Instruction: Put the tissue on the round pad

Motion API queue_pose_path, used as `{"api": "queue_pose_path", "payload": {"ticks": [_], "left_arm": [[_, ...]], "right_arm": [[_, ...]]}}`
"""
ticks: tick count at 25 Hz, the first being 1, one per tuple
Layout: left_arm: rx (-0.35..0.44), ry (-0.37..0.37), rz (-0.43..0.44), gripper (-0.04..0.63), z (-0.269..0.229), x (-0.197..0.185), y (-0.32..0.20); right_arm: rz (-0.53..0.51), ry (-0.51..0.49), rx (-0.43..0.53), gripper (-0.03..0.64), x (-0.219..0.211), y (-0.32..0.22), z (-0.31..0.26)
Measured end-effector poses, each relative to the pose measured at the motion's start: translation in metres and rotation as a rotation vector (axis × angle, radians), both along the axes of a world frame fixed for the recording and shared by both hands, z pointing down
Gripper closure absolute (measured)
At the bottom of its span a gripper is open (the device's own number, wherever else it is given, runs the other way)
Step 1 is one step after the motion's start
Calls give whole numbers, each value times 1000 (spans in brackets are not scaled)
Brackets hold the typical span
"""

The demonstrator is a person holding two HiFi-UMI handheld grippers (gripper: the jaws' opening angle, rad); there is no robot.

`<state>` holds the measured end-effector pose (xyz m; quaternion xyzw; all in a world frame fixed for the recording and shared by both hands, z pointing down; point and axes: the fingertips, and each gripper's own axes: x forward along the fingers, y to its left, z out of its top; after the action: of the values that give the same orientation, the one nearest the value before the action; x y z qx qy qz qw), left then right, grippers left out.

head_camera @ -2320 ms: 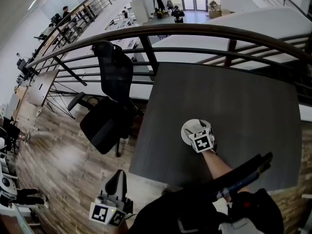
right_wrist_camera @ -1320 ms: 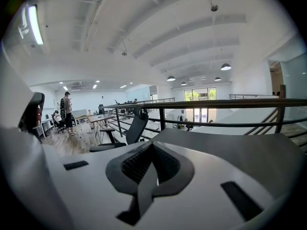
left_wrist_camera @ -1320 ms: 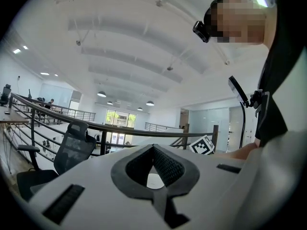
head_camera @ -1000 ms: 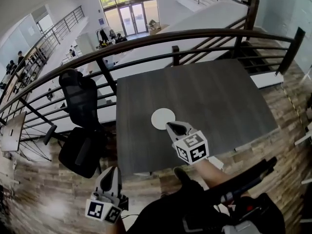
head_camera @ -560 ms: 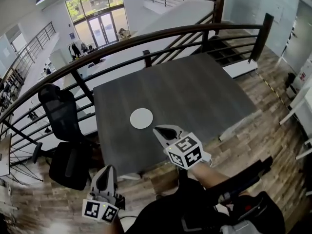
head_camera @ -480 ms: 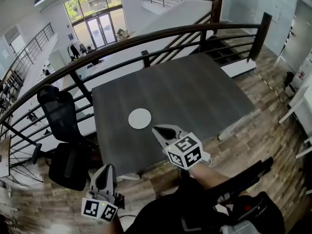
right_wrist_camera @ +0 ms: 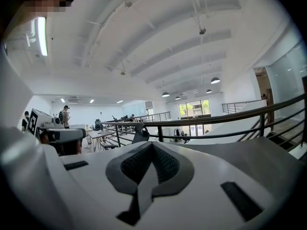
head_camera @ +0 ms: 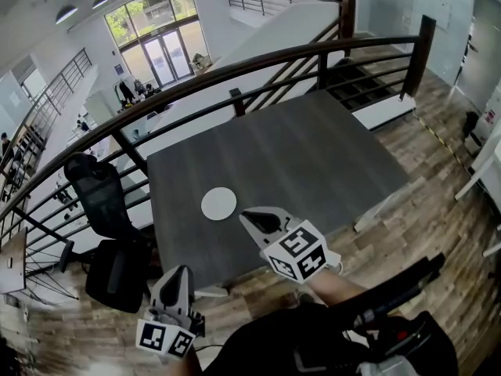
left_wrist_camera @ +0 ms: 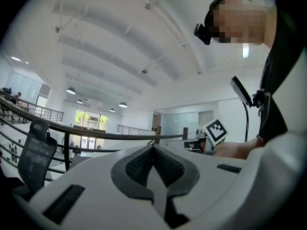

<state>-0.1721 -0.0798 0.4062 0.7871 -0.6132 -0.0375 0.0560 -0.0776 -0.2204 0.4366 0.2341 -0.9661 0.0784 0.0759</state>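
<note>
Head view: the right gripper (head_camera: 252, 220) has drawn back from the round pad (head_camera: 218, 203), which it covered a couple of seconds ago, and now hangs over the near edge of the dark surface (head_camera: 313, 147). The left gripper (head_camera: 178, 279) stays low beside the person. The pad shows as a plain white disc, and at this size a tissue lying on it cannot be told apart from it.

Left gripper view: the jaws are closed together with nothing between them.

Right gripper view: the jaws are likewise closed and empty, pointing across the surface towards the railing. Since neither gripper holds a tissue, the placing is probably done.
</note>
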Motion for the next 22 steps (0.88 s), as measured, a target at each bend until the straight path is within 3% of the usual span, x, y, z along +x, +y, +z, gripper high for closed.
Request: {"api": "queue_pose_path", "payload": {"ticks": [7, 15, 22], "left_arm": [[-26, 8, -52, 592, 4, 13, -16], [-4, 44, -66, 592, -4, 31, -28], [-44, 14, -79, 592, 3, 38, -29]], "right_arm": [[-12, -17, -3, 615, 21, -13, -5], [-28, -21, -3, 615, 36, -25, -4], [-33, -38, -30, 615, 42, -29, -3]]}}
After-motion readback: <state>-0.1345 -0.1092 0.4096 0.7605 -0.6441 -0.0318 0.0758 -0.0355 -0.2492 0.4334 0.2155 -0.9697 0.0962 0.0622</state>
